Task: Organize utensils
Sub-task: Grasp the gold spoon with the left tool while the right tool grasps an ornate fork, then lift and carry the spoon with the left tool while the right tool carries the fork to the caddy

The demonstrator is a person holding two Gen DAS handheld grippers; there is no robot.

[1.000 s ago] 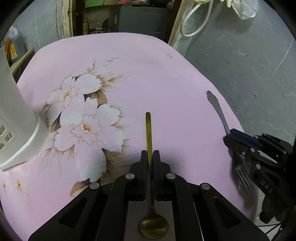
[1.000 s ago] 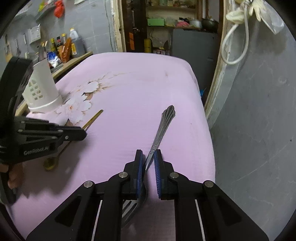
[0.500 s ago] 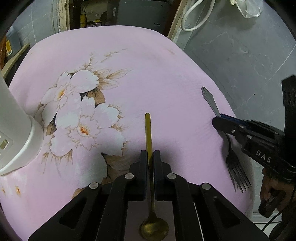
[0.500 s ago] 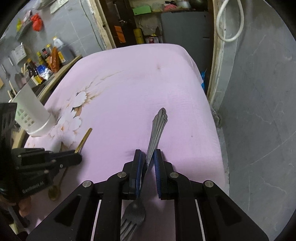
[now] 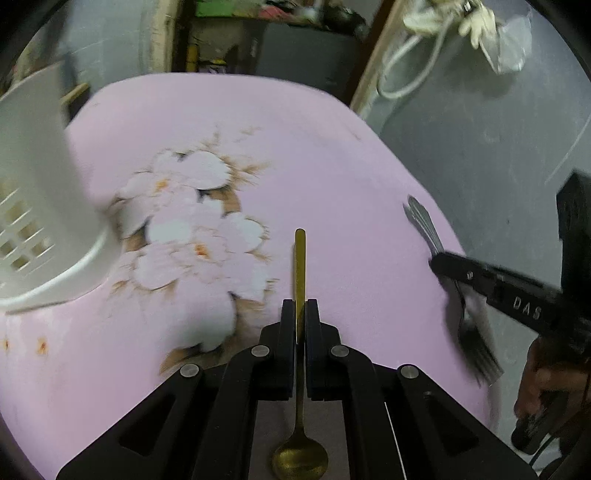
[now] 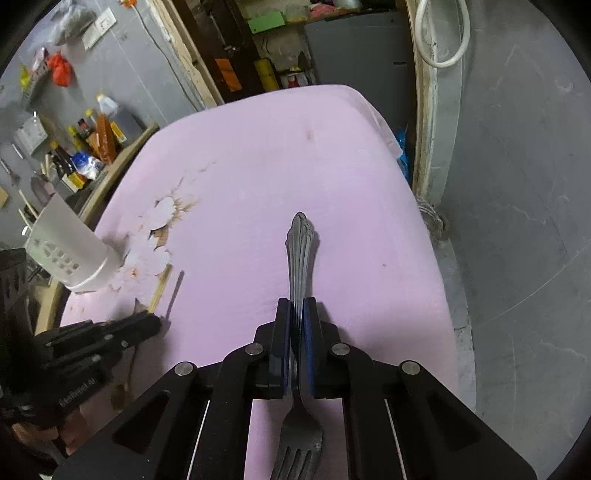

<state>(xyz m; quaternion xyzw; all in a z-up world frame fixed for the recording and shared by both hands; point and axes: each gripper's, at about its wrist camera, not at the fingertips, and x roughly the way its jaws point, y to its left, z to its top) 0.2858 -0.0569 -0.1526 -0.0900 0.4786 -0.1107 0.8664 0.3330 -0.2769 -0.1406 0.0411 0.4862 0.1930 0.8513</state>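
My left gripper [image 5: 300,306] is shut on a gold spoon [image 5: 299,266]; its handle points forward and its bowl hangs back under the fingers, above the pink flowered tablecloth [image 5: 314,155]. My right gripper [image 6: 294,306] is shut on a silver fork [image 6: 300,251], handle forward and tines toward the camera, held above the cloth. The fork [image 5: 424,221] and the right gripper [image 5: 443,264] also show at the right of the left wrist view. A white slotted utensil holder [image 5: 40,177] stands at the left; it also shows in the right wrist view [image 6: 66,243], beyond the left gripper [image 6: 153,325].
The table's right edge drops to a grey floor [image 6: 517,221]. A shelf with bottles [image 6: 88,140] runs along the left side. A wooden door frame [image 6: 428,129] and a white hose [image 6: 443,33] are behind the table at the right.
Both grippers have lifted their utensils off the cloth. The left gripper has moved toward the white holder, which looms larger at the left. The fork now points straight ahead.
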